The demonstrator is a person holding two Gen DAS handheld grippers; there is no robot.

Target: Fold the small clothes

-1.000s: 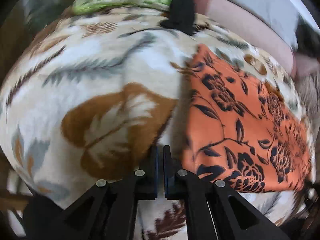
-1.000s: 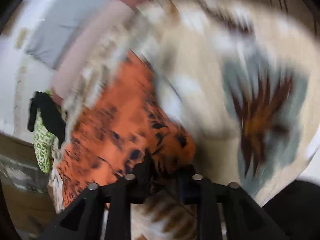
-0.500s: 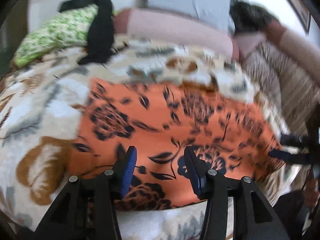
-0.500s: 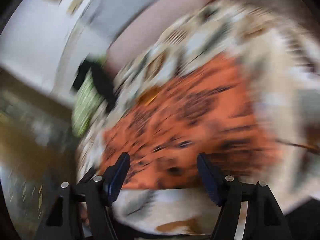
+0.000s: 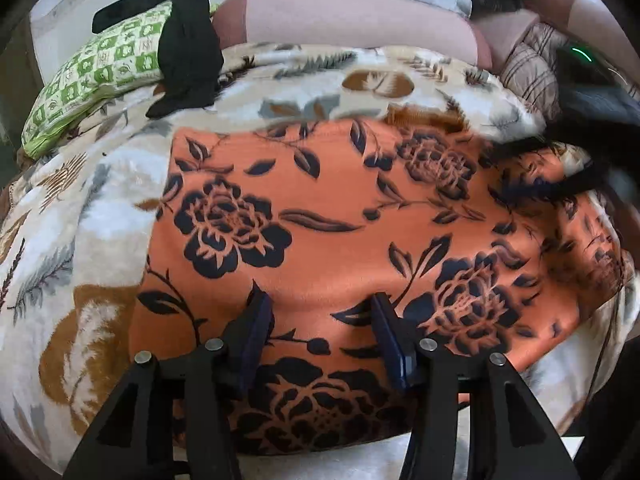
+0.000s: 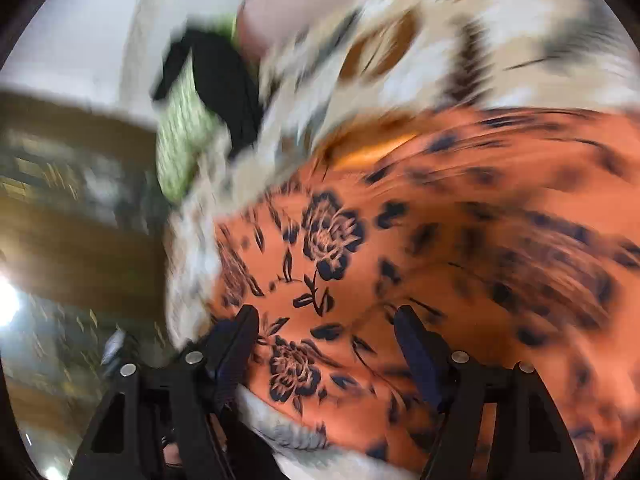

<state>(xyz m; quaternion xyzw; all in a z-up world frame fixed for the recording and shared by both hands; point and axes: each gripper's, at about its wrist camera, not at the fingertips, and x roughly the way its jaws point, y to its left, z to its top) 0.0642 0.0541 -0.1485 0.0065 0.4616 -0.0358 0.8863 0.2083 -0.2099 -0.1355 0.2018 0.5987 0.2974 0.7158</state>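
Observation:
An orange cloth with dark flower print (image 5: 320, 216) lies spread flat on a leaf-patterned blanket (image 5: 80, 240). My left gripper (image 5: 318, 298) hovers over the cloth's near edge, its jaws apart with nothing between the pads. In the right wrist view, which is smeared by motion, the same orange cloth (image 6: 460, 240) fills the right half. My right gripper (image 6: 326, 314) stands open above the cloth's left corner and grips nothing. A dark blurred shape with a green light (image 5: 592, 120), probably the right gripper's body, hangs over the cloth's far right end.
A green checked pillow (image 5: 92, 72) with a black garment (image 5: 188, 48) draped over it lies at the back left. A pink bolster (image 5: 352, 24) and a grey pillow run along the back. The bed's edge and brown floor (image 6: 80, 240) show at the left.
Both grippers went from shut to open. The left one shifted from the blanket beside the cloth to over its near edge. The right one let go of the cloth and swung along it.

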